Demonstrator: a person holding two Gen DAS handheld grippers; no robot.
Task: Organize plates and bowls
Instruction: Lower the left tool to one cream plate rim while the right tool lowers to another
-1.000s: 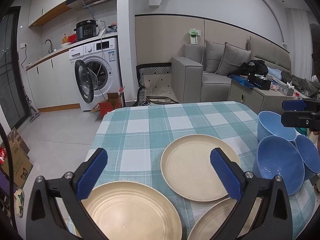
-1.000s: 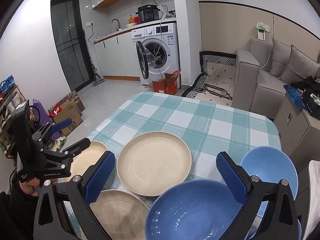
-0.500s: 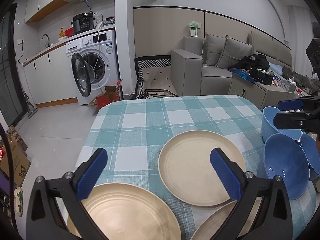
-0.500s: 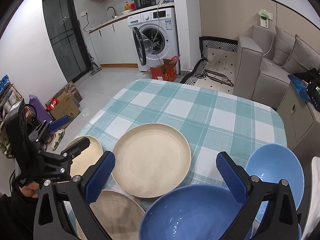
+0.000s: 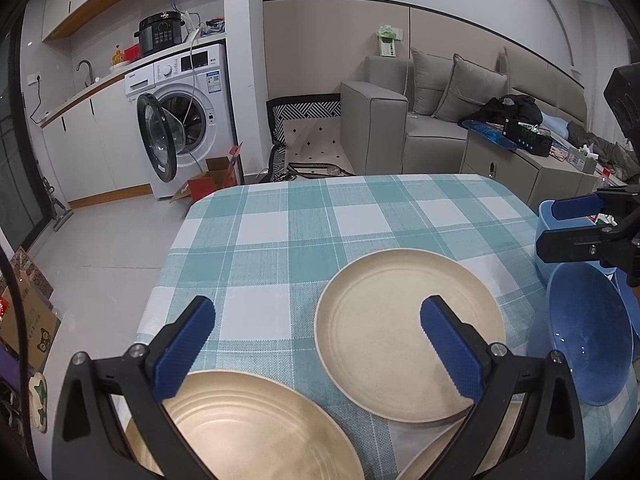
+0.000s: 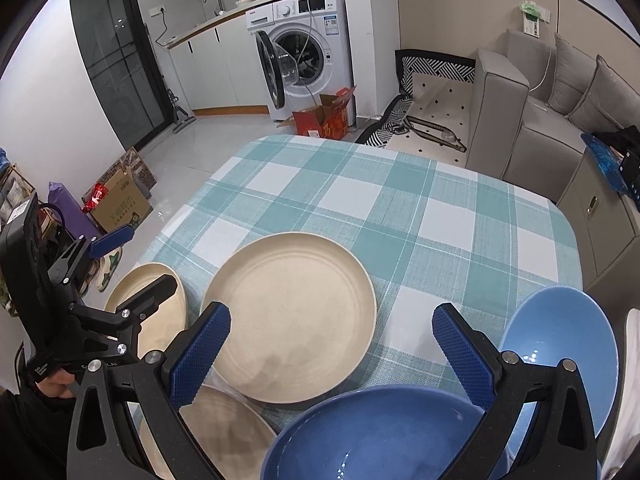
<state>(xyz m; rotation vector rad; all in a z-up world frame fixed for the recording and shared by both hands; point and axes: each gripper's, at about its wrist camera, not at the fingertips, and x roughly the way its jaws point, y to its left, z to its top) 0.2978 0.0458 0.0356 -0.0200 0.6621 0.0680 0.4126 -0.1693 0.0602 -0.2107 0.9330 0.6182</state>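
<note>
A table covered by a teal-and-white checked cloth is seen ahead of both grippers. Three cream plates and blue bowls are laid on its near part. The middle plate lies flat just ahead of the left gripper, partly between its fingertips in the left wrist view; in the right wrist view the same plate is seen ahead of the right gripper and toward its left finger. The left plate is found directly beneath the left gripper, at the table's near left edge. A third plate is seen under the right gripper's left finger, with its far rim tucked under the middle plate. The near bowl lies below and between the right gripper's fingers, beside the middle plate's rim. A second bowl is seen beyond the right finger, at the table's right edge. From the left wrist, further blue bowls are seen behind the near one at the far right, though their number cannot be told.

Both grippers are held above the dishes with jaws spread wide, and nothing is clasped by either. A person's hand is seen on the left gripper's handle.
</note>
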